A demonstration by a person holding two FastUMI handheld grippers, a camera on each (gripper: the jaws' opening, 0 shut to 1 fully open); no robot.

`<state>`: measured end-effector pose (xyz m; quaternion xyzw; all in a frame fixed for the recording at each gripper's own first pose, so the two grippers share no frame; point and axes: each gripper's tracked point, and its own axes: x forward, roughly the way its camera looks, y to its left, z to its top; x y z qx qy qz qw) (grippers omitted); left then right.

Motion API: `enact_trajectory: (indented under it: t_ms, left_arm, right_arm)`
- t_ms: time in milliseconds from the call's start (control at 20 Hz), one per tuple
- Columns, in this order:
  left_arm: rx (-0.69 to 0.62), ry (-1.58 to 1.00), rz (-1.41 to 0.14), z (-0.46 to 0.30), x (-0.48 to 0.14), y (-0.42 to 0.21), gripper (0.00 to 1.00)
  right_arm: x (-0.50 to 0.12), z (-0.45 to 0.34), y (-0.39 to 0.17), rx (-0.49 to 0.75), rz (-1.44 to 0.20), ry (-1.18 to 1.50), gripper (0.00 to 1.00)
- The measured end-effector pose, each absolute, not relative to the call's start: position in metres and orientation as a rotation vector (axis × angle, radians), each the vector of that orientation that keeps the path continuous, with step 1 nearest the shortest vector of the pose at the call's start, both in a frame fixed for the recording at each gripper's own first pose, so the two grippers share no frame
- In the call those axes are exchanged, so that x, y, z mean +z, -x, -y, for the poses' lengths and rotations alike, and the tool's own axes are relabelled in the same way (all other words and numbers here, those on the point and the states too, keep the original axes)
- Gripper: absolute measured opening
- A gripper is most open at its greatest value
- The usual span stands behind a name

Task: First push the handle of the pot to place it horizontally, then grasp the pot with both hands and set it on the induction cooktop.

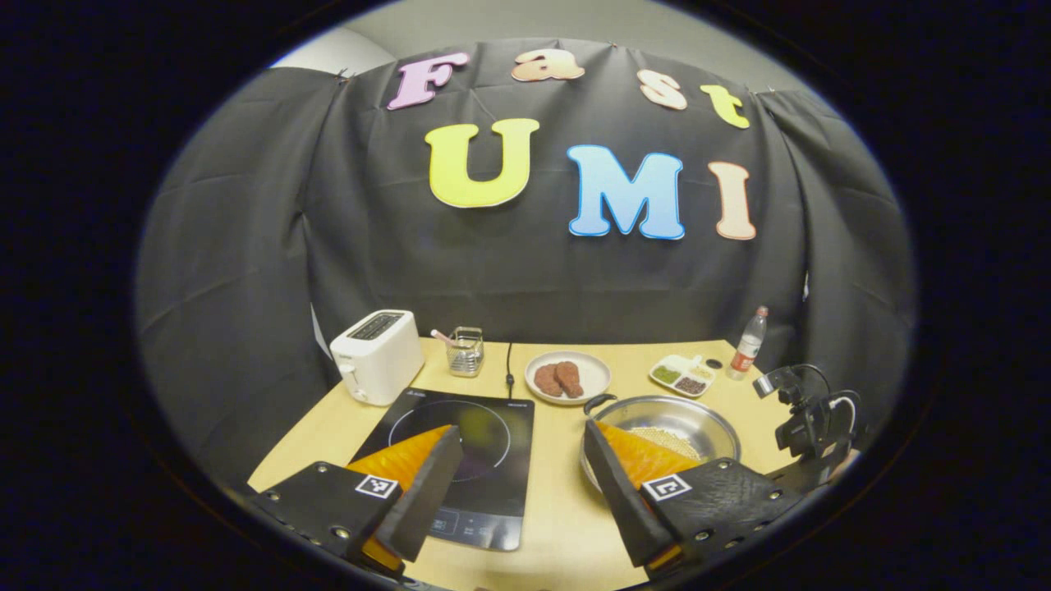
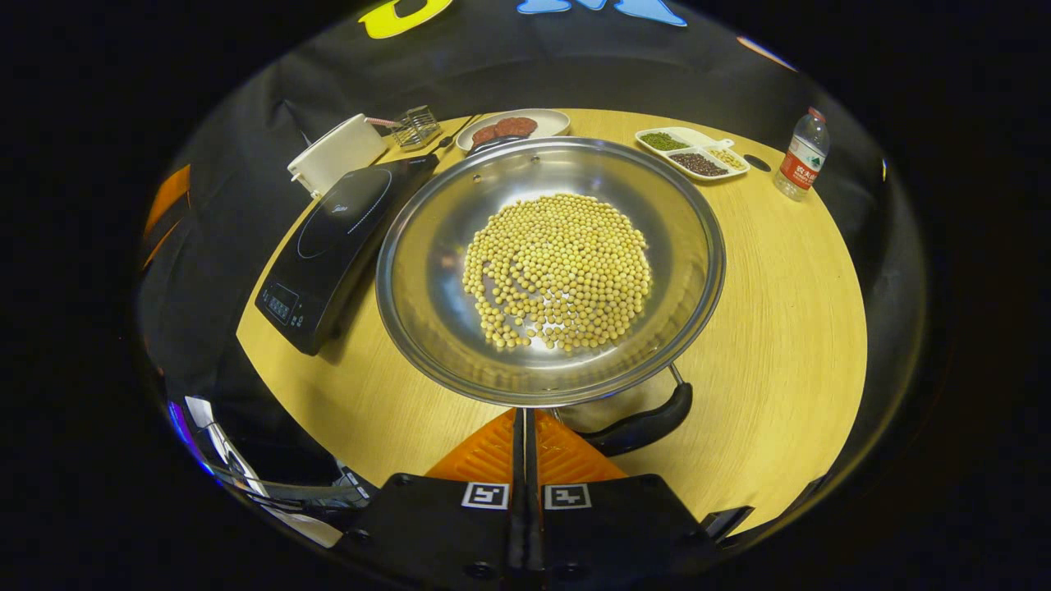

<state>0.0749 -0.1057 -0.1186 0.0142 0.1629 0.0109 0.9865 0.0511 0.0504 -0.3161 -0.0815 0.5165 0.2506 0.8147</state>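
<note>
1. Left gripper view: we hold the left gripper [image 1: 521, 484] released, its jaws spread wide, above the near edge of the table [image 1: 566, 525]. The cooktop [image 1: 464, 460] lies just ahead and a little to its left. The pot [image 1: 669, 435] sits to the right of the cooktop, close beside it but apart, partly hidden behind our right-hand finger [image 1: 624, 492].

2. In the same view the right gripper [image 1: 809, 423] shows at the far right, near the pot's right side. Behind the pot stand a plate [image 1: 568, 377], a sectioned dish [image 1: 683, 375] and a bottle [image 1: 747, 343]; a toaster [image 1: 376, 355] and a small wire basket [image 1: 465, 351] stand behind the cooktop.

3. Right gripper view: we see the right gripper [image 2: 525, 447] clenched, fingers together with nothing between them, its tips just at the pot's [image 2: 550, 271] near rim. The pot holds beans [image 2: 558, 271].

4. The handle [image 2: 644, 427] lies just to the right of the closed tips, below the rim, slanting up to the right. We cannot tell whether the tips touch it. We judge the right gripper the nearer one for the push.

5. The table to the right of the handle is bare, so there is room for a sideways swing. The cooktop [image 2: 328, 246] lies to the pot's left, near but apart, so the later carry is short and leftward.
</note>
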Motion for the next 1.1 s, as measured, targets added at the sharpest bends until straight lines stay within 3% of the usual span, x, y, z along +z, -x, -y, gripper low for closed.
enact_trajectory:
  t_ms: [100,350,950,1100]
  left_arm:
    - [0.004,-0.048,-0.327,0.116,-0.119,-0.08,0.96]
    - [-0.021,-0.039,-0.323,0.14,-0.12,-0.089,0.88]
    - [-0.018,-0.055,-0.224,0.174,-0.083,-0.109,0.88]
    - [-0.017,-0.073,-0.224,0.179,-0.081,-0.107,0.92]
  right_arm:
    - [-0.316,-0.04,-0.057,0.516,-1.11,0.159,0.02]
    - [-0.314,-0.015,-0.074,0.482,-1.113,0.159,0.02]
    - [-0.315,0.023,-0.105,0.442,-1.119,0.137,0.02]
    - [-0.315,0.031,-0.114,0.433,-1.116,0.13,0.02]
